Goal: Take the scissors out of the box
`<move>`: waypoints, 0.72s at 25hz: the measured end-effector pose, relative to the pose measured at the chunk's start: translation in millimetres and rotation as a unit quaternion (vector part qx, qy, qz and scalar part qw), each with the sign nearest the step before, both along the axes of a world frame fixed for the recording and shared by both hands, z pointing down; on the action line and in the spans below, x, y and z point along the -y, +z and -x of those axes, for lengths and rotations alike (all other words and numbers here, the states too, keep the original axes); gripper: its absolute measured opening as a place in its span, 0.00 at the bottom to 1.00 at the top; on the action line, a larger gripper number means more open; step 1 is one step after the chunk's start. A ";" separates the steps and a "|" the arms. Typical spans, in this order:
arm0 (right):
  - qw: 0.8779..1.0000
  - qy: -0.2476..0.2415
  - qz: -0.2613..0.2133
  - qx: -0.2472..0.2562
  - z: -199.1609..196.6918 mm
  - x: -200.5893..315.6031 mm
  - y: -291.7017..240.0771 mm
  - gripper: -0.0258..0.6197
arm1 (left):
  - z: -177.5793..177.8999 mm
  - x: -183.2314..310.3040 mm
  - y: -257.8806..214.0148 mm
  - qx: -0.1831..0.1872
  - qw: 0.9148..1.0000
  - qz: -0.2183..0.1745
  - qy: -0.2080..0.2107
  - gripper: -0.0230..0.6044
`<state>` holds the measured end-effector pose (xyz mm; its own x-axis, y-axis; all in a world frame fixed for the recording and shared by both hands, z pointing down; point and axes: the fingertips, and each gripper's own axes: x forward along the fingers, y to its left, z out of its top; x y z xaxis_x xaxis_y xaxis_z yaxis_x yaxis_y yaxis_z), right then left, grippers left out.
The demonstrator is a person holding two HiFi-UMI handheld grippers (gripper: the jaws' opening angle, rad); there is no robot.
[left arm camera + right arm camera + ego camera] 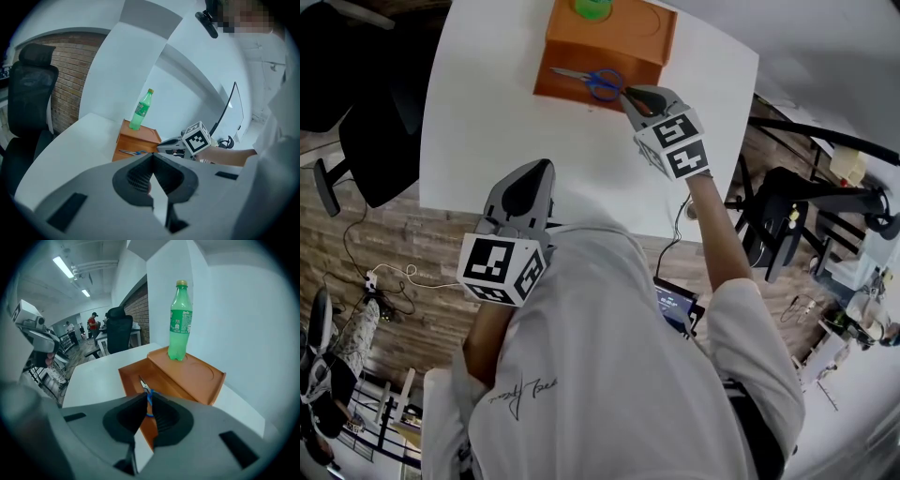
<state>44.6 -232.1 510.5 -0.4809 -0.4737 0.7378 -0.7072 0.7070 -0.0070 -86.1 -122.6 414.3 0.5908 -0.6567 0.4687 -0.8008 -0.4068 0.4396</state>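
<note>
My right gripper (630, 97) had its dark ribbed pads a little apart, not clamped. The blue plastic loop of the scissors (591, 82) showed in the narrow gap between them. The scissors lay flat in the open front tray of the smooth orange box (567, 42), thin steel blades toward 9 o'clock. A green plastic bottle (179, 319) stood upright on the box's flat top. My left gripper (540, 169), jaws together, hung over the white table (497, 103).

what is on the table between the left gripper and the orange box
Nothing: the head view shows only bare white table between the left gripper and the orange box, and the left gripper view agrees.
</note>
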 end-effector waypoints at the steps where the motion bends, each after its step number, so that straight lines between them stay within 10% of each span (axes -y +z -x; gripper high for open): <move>1: 1.000 -0.003 0.004 -0.004 0.9 1.6 2.4 0.10 | 1.3 0.4 -0.1 0.000 1.000 0.000 0.000 0.05; 18: 0.989 -0.102 0.047 -0.096 20.3 17.9 38.9 0.16 | 8.6 8.6 2.2 -0.010 1.000 0.008 -0.005 0.05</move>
<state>24.3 -250.0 549.4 -0.4059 -0.3056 0.8613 -0.5441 0.8380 0.0409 -94.7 -131.2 416.5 0.5933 -0.6554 0.4673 -0.7961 -0.3914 0.4616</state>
